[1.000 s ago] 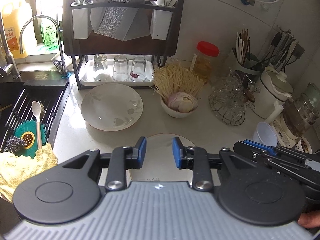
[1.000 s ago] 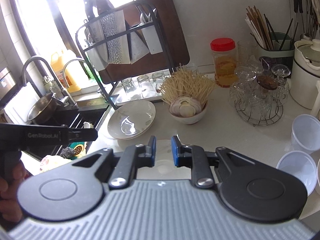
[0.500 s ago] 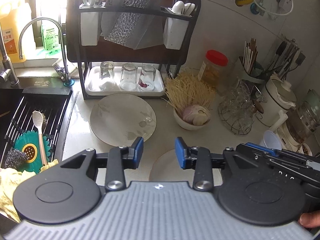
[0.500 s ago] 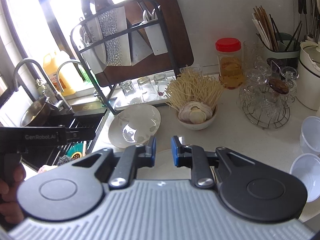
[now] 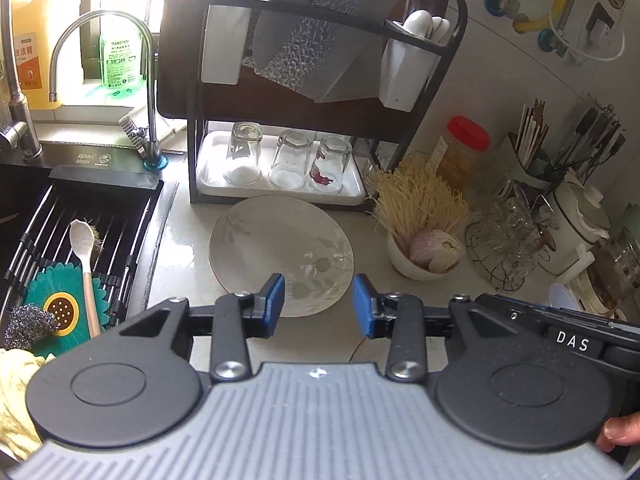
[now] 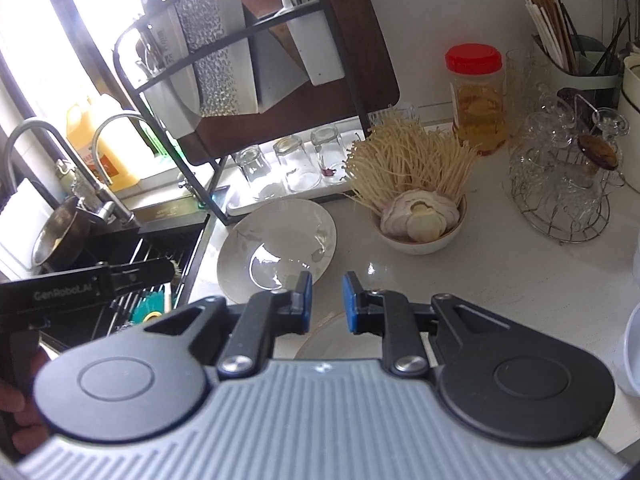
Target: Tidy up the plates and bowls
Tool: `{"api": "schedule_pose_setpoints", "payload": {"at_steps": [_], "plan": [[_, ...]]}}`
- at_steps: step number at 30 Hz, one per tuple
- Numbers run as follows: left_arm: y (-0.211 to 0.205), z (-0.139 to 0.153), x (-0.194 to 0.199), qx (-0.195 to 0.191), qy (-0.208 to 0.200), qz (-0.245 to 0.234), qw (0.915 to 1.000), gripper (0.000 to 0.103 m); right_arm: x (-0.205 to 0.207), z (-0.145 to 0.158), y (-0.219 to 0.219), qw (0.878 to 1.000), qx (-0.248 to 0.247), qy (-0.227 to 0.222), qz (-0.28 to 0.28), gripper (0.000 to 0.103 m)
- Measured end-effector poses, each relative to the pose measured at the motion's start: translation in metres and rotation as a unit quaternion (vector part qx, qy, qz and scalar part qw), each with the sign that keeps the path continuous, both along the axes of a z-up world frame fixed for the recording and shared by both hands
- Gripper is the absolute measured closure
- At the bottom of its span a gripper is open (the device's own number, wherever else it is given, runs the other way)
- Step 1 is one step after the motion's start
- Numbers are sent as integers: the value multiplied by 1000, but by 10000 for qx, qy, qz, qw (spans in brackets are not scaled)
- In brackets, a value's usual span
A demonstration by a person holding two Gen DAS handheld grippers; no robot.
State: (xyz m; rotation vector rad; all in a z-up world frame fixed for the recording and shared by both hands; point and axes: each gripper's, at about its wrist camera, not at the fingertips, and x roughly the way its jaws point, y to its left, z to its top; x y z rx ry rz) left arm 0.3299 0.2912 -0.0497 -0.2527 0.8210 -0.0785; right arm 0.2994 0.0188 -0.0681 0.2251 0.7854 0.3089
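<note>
on the far left is the sink [image 5: 60, 208], with a white spoon [image 5: 82, 248] lying on its rack. right of it, on the counter [image 6: 500, 280], a big white plate [image 5: 280, 252] lies flat, just in front of the black dish rack [image 5: 320, 92] with three glasses [image 5: 290, 160] upside down. the left gripper [image 5: 318, 306] hangs over the plate's near edge, wide open, holding nothing. the right gripper [image 6: 326, 300] is a little open, empty too, over a second plate [image 6: 340, 340] near us. further right sits a bowl [image 6: 420, 236] with noodles, then a red-lid jar [image 6: 476, 96].
</note>
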Motion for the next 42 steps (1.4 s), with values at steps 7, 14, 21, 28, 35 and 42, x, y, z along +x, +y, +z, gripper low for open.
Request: {"api": "schedule_pose_setpoints", "payload": {"at_steps": [7, 14, 21, 28, 35, 42], "plan": [[26, -24, 17, -42, 187, 19, 9998, 59, 20, -11, 19, 9997, 41, 224, 97, 82], [53, -44, 42, -75, 360, 28, 9993, 59, 41, -21, 42, 9991, 6, 428, 38, 82], [80, -63, 74, -110, 558, -57, 9984, 59, 61, -36, 56, 9970, 65, 654, -402, 82], [103, -88, 104, -87, 812, -188, 9965, 52, 82, -60, 65, 9919, 219, 1030, -713, 64], [113, -122, 140, -83, 1148, -517, 9920, 50, 111, -85, 77, 9868, 180, 1250, -1012, 65], [127, -148, 166, -414, 1504, -842, 9842, 51, 134, -106, 86, 9868, 100, 1239, -1036, 65]]}}
